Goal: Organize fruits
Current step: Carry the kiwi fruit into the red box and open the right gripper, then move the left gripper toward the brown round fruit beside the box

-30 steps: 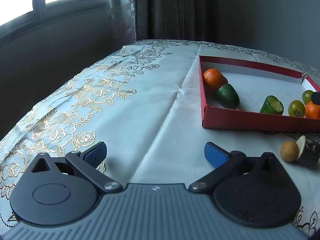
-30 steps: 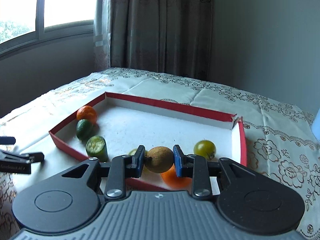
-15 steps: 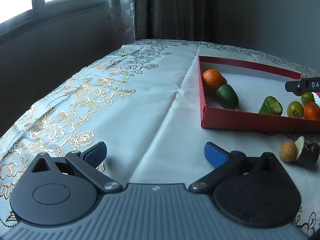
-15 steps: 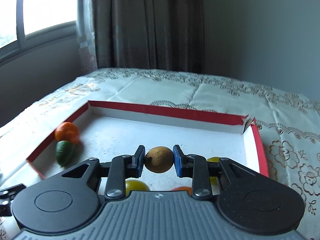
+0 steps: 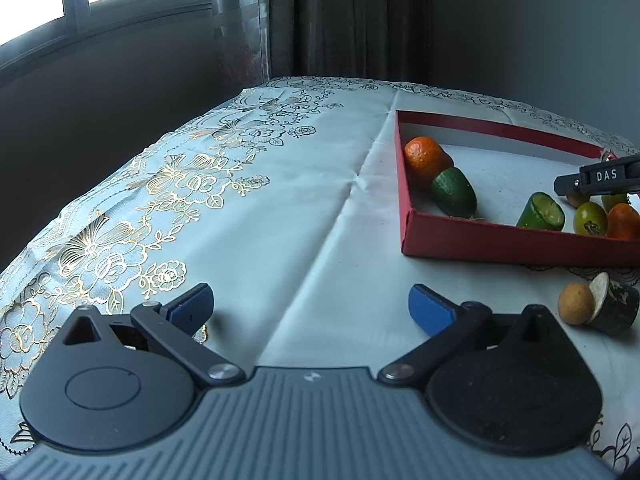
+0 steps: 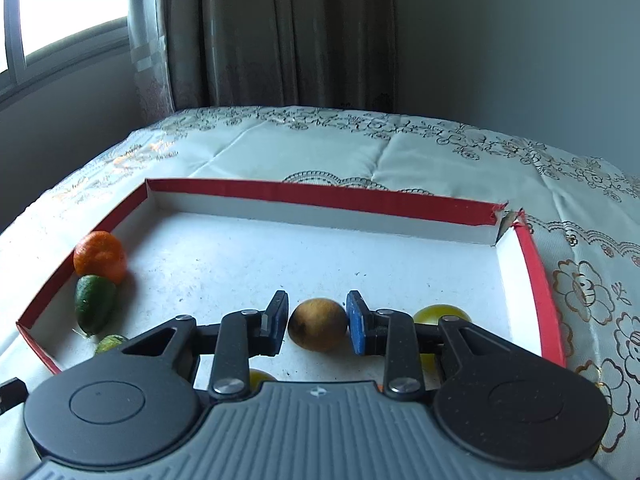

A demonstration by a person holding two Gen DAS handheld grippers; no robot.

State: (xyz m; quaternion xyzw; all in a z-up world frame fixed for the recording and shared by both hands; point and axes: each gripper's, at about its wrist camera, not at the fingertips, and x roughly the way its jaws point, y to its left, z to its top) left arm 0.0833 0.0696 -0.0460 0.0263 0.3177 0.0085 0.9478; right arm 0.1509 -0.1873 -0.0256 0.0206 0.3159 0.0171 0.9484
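Observation:
A red-walled box [image 6: 320, 196] with a white floor lies on the tablecloth. My right gripper [image 6: 317, 322] is low inside it, jaws parted a little around a brown round fruit [image 6: 318, 323] that sits on the floor with small gaps beside the pads. An orange [image 6: 100, 255], a green fruit [image 6: 93, 302] and a yellow-green fruit [image 6: 440, 314] lie in the box. In the left wrist view the box [image 5: 480, 236] is at the right, and my left gripper [image 5: 310, 310] is open and empty above the cloth. A small brown fruit [image 5: 575, 304] lies outside the box.
A dark cut piece with a pale face [image 5: 612, 308] lies against the small brown fruit, right of my left gripper. The box holds a cut green fruit [image 5: 542, 212] and other small fruits [image 5: 590, 218]. The cloth [image 5: 200, 200] falls off at the left; curtain and window stand behind.
My right gripper has moved forward and down into the box, and its jaws have parted from the brown fruit, which now rests on the floor. The left gripper has not moved.

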